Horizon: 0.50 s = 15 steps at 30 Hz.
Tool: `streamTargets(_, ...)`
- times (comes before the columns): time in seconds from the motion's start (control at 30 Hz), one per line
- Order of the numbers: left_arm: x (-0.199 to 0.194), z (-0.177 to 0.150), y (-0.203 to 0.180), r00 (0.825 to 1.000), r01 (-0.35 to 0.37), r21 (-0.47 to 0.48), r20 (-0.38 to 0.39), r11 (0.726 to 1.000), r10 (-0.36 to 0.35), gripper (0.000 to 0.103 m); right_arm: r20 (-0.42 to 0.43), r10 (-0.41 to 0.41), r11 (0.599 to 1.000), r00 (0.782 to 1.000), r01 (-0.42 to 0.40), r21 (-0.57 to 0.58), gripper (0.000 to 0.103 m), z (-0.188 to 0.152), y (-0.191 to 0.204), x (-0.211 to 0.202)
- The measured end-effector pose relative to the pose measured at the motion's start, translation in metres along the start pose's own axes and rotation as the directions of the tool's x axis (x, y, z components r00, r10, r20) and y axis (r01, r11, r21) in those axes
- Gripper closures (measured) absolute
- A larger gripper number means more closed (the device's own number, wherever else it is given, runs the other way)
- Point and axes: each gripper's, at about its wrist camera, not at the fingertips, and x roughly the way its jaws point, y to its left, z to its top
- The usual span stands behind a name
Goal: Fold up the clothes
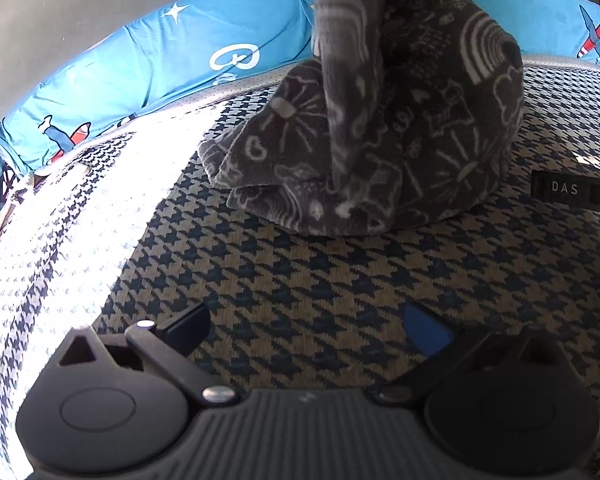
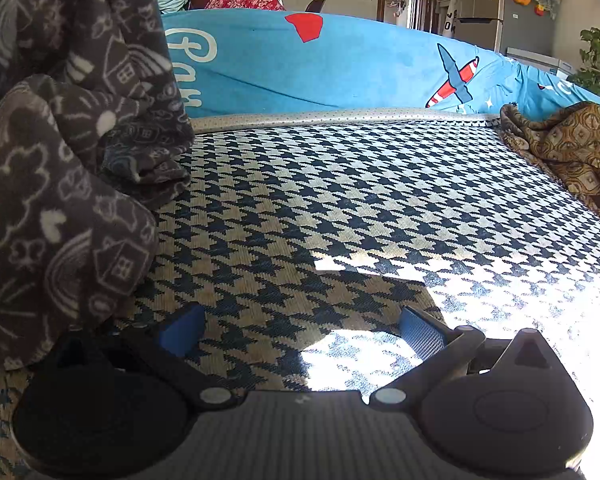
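Fleece, grey and printed with white doodles of houses, clouds and rainbows, made up the garment (image 1: 400, 128) that sat bunched in a heap on the houndstooth surface (image 1: 320, 280). In the left wrist view the heap lay ahead of the left claw (image 1: 306, 330) and well apart from it, with a strip of the fabric rising out of the top of the frame. The left claw was released, its two fingers spread wide with only the patterned cover between them, gripping nothing.

In the right wrist view the same grey garment (image 2: 60, 184) filled the left side, draped down close beside the left finger of the right claw (image 2: 300, 332); whether cloth touched that finger could not be told. The right claw was likewise released, fingers apart over bare houndstooth, part in shadow and part in bright sunlight.

A blue cushion (image 2: 340, 68) printed with red and blue aeroplanes ran along the far edge of the surface. A brown patterned cloth (image 2: 572, 148) lay crumpled at the far right, well apart from the grey garment. A black bar marked "DAS" (image 1: 572, 190) showed at the right edge of the left view.
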Motion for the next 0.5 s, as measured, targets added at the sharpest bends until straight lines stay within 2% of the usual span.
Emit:
streamTargets(0.4, -0.006, -0.004, 0.001, 1.0, -0.003, -0.029, -0.016, 1.0, 0.002, 0.0, 0.0, 0.0, 1.0, 1.0, 0.0, 0.0, 0.0, 0.0, 0.0, 0.0)
streamTargets(0.5, 0.008, -0.001, 0.018, 1.0, -0.011, -0.027, -0.012, 1.0, 0.011, 0.0, 0.0, -0.001, 1.0, 1.0, 0.001, 0.0, 0.0, 0.0, -0.001, 0.001)
